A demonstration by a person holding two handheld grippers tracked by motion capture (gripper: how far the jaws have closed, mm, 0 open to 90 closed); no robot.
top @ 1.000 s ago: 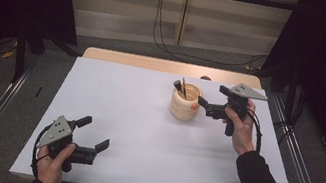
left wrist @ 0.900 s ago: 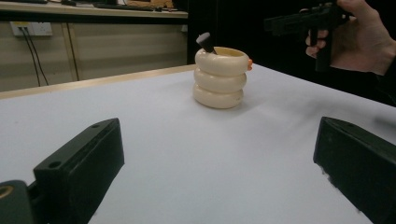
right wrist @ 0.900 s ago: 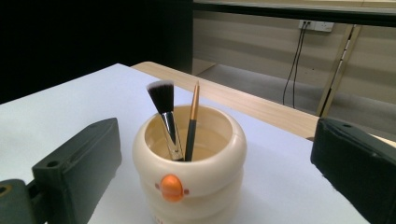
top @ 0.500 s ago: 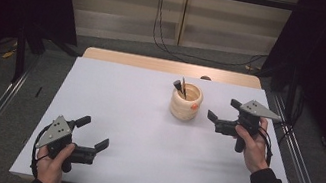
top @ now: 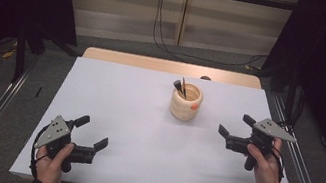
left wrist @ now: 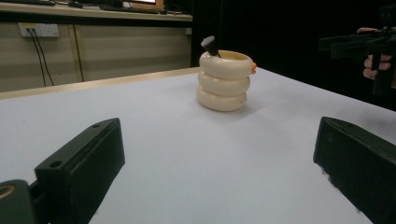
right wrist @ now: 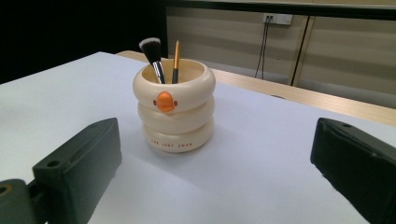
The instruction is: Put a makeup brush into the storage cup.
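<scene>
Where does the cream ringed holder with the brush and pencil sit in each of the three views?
High view: the holder stands upright right of centre on the white table, up-left of the right hand-held gripper.
Left gripper view: upper middle, beyond the open jaws.
Right gripper view: left of centre, orange beak facing the camera, between the open jaws and apart from them.
Shared landmark: the black-headed brush leaning in the holder.
</scene>
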